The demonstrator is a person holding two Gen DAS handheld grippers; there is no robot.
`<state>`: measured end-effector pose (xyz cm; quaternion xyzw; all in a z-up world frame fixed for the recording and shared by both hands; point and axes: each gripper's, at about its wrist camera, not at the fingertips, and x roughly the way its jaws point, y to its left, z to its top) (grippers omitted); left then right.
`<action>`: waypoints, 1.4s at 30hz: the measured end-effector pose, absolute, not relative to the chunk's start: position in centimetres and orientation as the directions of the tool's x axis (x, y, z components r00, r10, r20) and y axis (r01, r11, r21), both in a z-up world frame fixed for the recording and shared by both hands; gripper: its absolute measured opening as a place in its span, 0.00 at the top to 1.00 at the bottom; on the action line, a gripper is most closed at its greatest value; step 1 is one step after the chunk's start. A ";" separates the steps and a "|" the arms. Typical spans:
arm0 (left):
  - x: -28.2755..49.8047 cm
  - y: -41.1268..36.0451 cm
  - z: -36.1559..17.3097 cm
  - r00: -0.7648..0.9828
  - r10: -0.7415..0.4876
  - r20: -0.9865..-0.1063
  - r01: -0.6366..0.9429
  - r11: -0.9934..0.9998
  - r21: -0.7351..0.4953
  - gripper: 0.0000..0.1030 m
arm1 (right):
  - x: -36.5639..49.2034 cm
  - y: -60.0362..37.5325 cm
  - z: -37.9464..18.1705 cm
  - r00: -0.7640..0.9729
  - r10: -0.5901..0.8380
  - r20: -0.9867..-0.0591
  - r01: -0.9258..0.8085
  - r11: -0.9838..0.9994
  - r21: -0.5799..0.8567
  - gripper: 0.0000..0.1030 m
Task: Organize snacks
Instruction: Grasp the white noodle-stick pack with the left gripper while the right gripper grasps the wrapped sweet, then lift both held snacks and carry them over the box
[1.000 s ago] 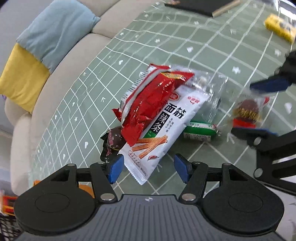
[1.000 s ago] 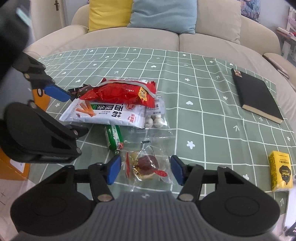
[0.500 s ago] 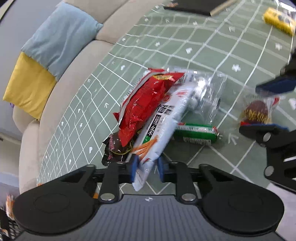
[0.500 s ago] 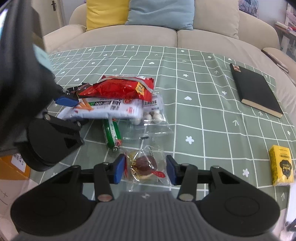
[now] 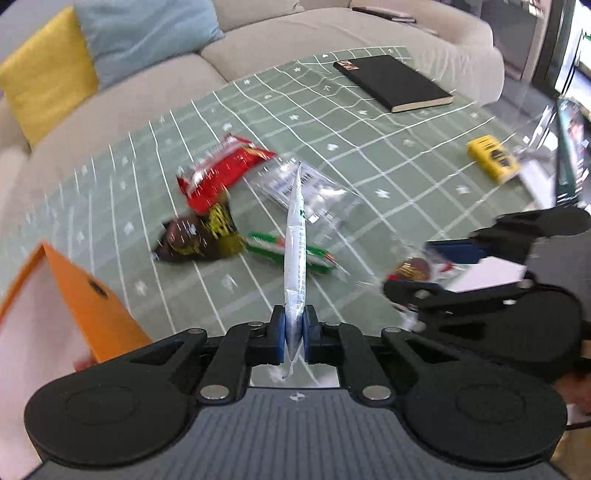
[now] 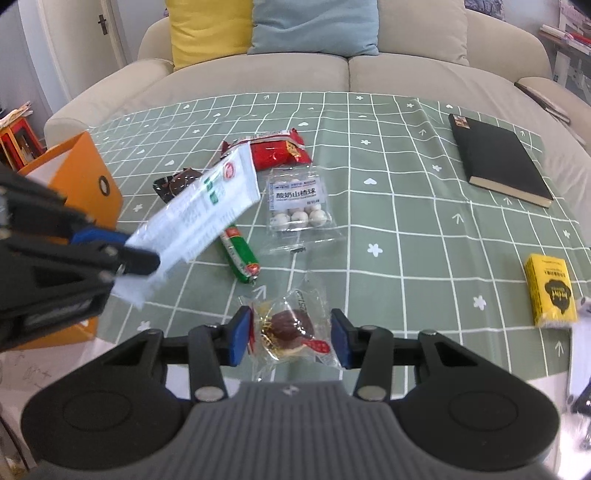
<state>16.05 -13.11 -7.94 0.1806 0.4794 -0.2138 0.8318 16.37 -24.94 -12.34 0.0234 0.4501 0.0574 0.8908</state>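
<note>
Behind the tabletop (image 6: pixel 406 221) a beige sofa (image 6: pixel 332 74) is carrying a yellow cushion (image 6: pixel 210 29) and a blue cushion (image 6: pixel 314 26). Green checked cloth is covering the tabletop, and an orange box (image 6: pixel 92 184) is standing at its left edge. A black notebook (image 6: pixel 498 158) is lying far to the right, well apart from the snacks. The left tool (image 5: pixel 294 332) is clamping a white packet (image 6: pixel 199 214) by its end, holding it lifted above the cloth beside the box. The right tool (image 6: pixel 291 339) is sitting open, its blue pads flanking a clear-wrapped brown candy (image 6: pixel 291 325) near the front edge without clearly touching it. A red packet (image 6: pixel 277 151), a clear bag (image 6: pixel 299 206) of white balls, a dark wrapper (image 6: pixel 177 182) and a green sausage (image 6: pixel 240 254) are lying clustered mid-cloth. A yellow pack (image 6: pixel 550 291) is resting near the right edge.
</note>
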 end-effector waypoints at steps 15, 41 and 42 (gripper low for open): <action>12.3 -9.2 -10.2 0.221 -0.328 -0.919 0.424 0.880 -0.212 0.90 | 11.3 -22.7 -12.3 0.535 0.221 -0.816 -0.146 0.975 0.168 0.58; 13.9 -10.1 -13.9 0.269 -0.293 -0.918 0.352 0.917 -0.189 0.69 | 10.8 -22.6 -14.3 0.520 0.241 -0.819 -0.167 0.969 0.179 0.58; 13.9 -10.0 -13.8 0.272 -0.299 -0.915 0.350 0.916 -0.195 0.72 | 10.8 -22.6 -14.3 0.521 0.240 -0.819 -0.166 0.970 0.179 0.58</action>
